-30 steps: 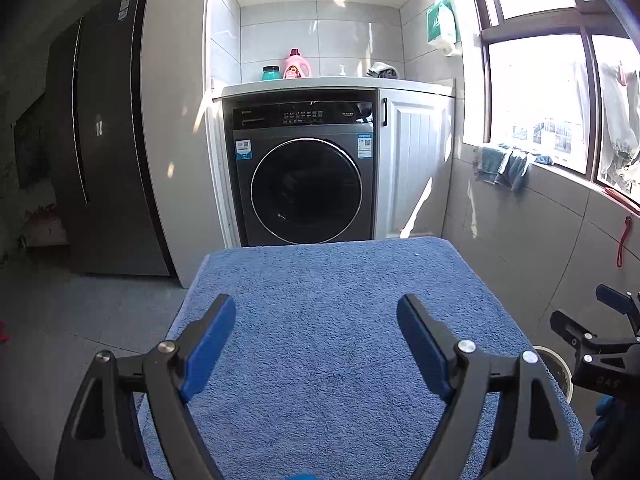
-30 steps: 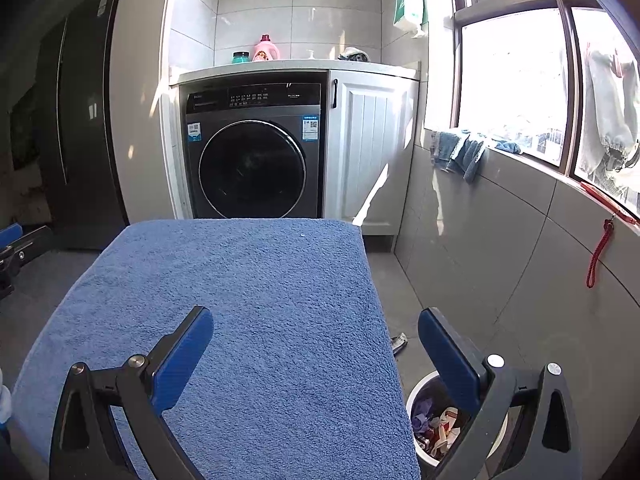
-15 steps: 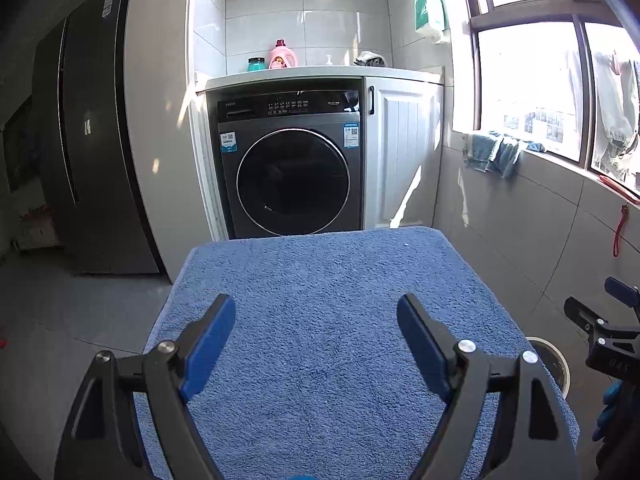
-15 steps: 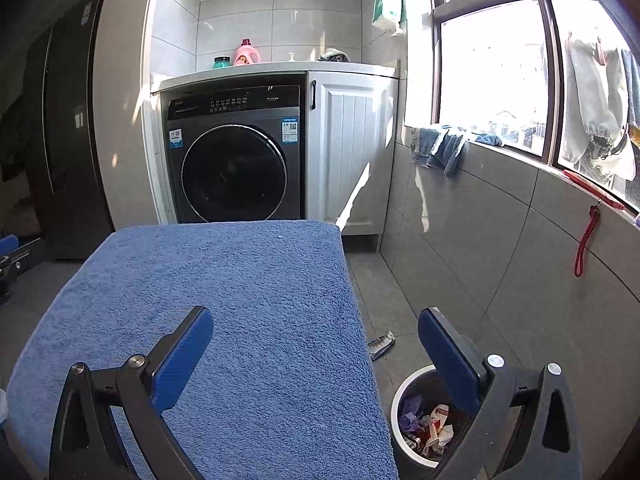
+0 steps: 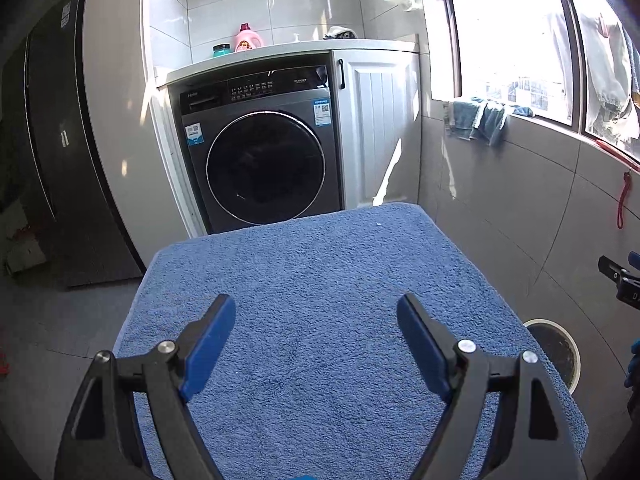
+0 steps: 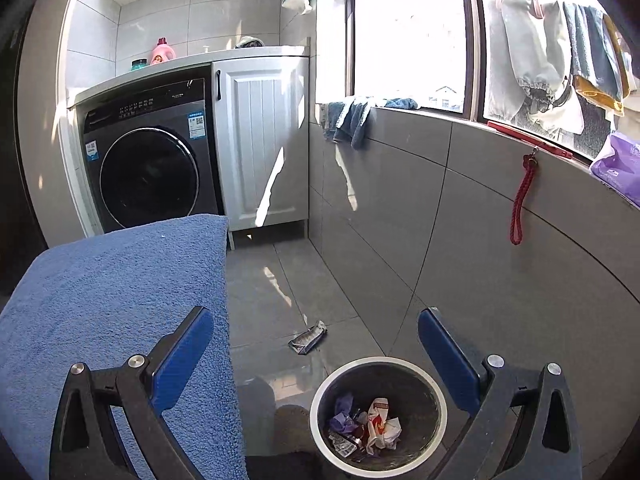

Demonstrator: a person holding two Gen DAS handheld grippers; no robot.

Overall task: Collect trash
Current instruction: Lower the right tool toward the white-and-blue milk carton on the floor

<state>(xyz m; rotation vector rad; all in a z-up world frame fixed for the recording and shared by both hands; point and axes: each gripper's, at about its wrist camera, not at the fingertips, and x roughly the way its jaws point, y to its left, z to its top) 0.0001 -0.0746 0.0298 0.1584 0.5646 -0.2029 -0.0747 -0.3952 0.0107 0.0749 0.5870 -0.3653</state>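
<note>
A crumpled silver wrapper (image 6: 308, 337) lies on the grey floor tiles, just beyond a round bin (image 6: 434, 394) with a white rim. The bin holds several pieces of crumpled trash (image 6: 370, 426). My right gripper (image 6: 316, 336) is open and empty, held above the floor between the table edge and the bin. My left gripper (image 5: 316, 326) is open and empty over the blue towel (image 5: 320, 280) on the table. The bin's rim also shows in the left wrist view (image 5: 574, 350), with the right gripper's tip (image 5: 620, 276) above it.
A dark washing machine (image 6: 148, 168) and white cabinet (image 6: 264, 140) stand at the back. A tiled wall (image 6: 480, 240) with a red cord (image 6: 522, 200) runs along the right. A dark fridge (image 5: 52, 152) stands at the left.
My right gripper has swung right, off the towel, bringing the bin and floor wrapper into full view. My left gripper has shifted slightly left and stays over the towel.
</note>
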